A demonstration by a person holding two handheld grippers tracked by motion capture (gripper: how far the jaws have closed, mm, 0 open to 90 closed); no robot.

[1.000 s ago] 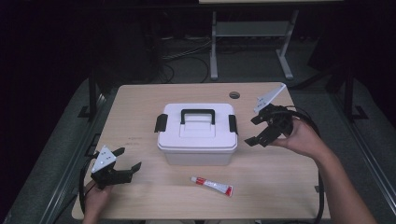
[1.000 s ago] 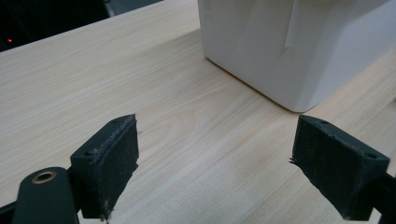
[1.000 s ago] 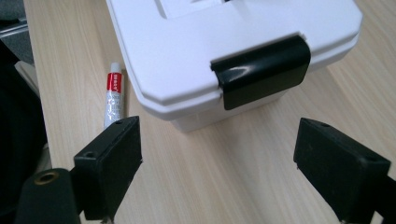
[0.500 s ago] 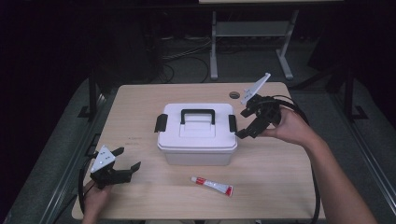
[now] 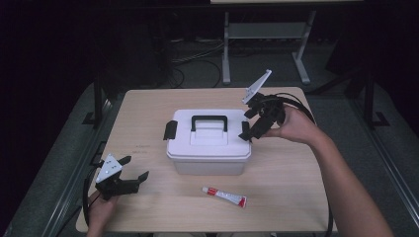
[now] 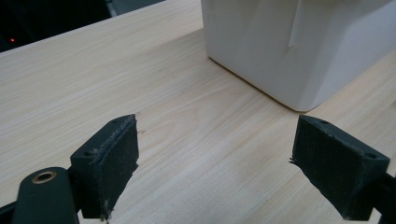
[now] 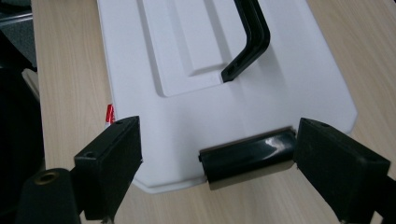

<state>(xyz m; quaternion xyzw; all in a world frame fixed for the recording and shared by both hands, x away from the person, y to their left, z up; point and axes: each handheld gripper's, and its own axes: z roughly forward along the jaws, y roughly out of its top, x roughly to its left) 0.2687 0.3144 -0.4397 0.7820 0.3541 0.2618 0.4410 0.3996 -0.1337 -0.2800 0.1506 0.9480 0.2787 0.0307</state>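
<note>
A white box (image 5: 208, 148) with a black handle (image 5: 209, 120) stands mid-table, a black latch at each end. My right gripper (image 5: 247, 126) is at the box's right end, open, jaws either side of the right latch (image 7: 247, 155); in the right gripper view that latch sits close to the right-hand jaw, touching or not I cannot tell. The lid (image 7: 187, 112) and handle (image 7: 248, 42) lie beyond. My left gripper (image 5: 135, 167) rests open near the front left corner, nothing between its jaws. In the left gripper view the box's corner (image 6: 289, 46) is ahead of the left gripper (image 6: 217, 135).
A small white and red tube (image 5: 225, 196) lies on the table in front of the box; its red end (image 7: 109, 114) peeks past the lid. A round hole cover (image 5: 248, 101) sits at the back of the wooden table (image 5: 148, 113). Cables and a stand are on the floor behind.
My right gripper has moved left from beside the box to its right latch, jaws still open. The left gripper has stayed put.
</note>
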